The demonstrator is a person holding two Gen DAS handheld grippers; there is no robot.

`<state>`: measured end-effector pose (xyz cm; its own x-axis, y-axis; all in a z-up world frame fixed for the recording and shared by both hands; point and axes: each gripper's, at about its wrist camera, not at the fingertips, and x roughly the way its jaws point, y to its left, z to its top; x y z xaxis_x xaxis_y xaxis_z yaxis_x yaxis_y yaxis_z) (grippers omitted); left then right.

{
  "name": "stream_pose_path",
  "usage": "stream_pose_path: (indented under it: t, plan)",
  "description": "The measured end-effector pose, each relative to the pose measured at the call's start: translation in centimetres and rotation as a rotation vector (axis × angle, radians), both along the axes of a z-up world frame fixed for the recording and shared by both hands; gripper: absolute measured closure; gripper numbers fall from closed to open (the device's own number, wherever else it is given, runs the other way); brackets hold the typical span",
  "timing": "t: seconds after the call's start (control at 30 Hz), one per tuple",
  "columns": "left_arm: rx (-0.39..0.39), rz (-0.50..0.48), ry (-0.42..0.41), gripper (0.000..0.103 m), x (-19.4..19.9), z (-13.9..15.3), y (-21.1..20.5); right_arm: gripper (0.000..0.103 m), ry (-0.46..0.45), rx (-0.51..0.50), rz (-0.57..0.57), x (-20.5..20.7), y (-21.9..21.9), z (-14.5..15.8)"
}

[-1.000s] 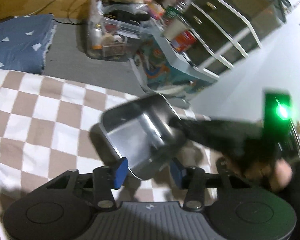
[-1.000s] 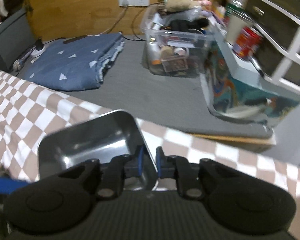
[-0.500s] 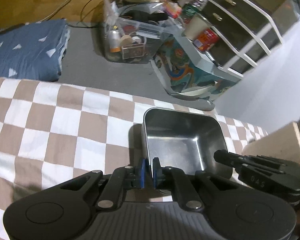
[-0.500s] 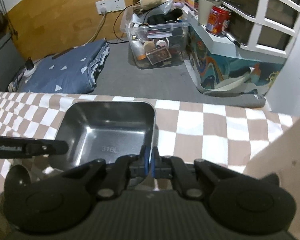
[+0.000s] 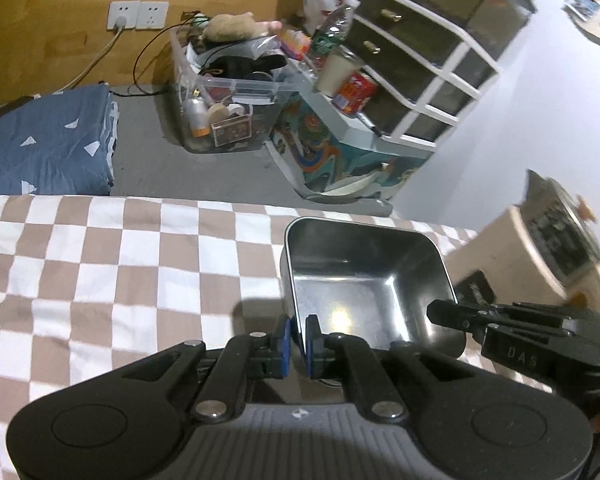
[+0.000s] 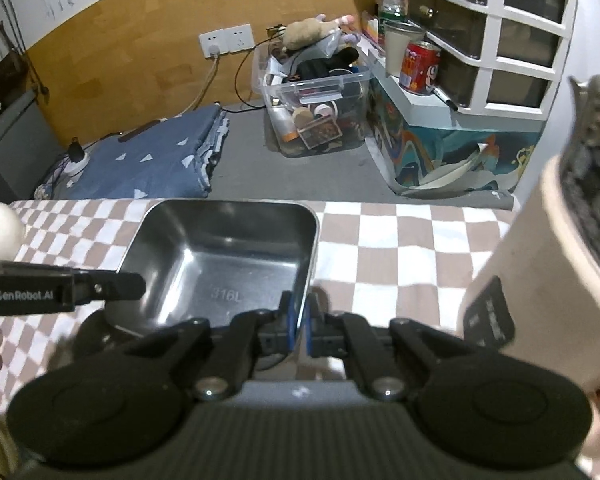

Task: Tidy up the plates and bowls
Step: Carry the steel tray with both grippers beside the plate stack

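Your left gripper has its blue fingers pinched tight on the thin wall of the metal tray, at the tray's 7 o'clock corner. Your right gripper does the same on the other side — its fingers are clamped on the tray's wall at about 5 o'clock in the right wrist view. So both hands hold one tray, each by a near corner.

This looks like the carrying step. The tray seems to sit just above the checked cloth, with a dark shadow under it, but you cannot be sure it is off the cloth. Next you need to move both hands together, at the same speed, and keep the tray flat. If one hand pulls ahead, the thin wall could slip out of the fingers.

The tray is shiny steel, a deep box shape with round corners, and nothing is inside it. You can read "316L" stamped on its floor.

Out past the tray, at 12 o'clock, is a grey floor with a clear plastic bin full of small things. At 3 o'clock a cream-coloured object stands close — mind it when you swing the tray.
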<state>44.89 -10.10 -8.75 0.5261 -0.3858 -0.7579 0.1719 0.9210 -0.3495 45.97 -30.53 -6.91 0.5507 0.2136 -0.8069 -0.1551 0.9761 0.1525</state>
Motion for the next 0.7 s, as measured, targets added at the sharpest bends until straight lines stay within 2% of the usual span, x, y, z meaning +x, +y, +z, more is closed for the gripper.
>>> stream_pose_path:
  t: [0.37,0.7]
  plan:
    - [0.030,-0.040,-0.010,0.095,-9.4,3.5,-0.4,0.096,0.008,0.044,-0.035,-9.9,0.2,3.8]
    - [0.022,-0.063,0.026,0.095,-17.4,3.3,-0.5,0.096,0.042,0.117,-0.076,-18.0,-0.7,4.5]
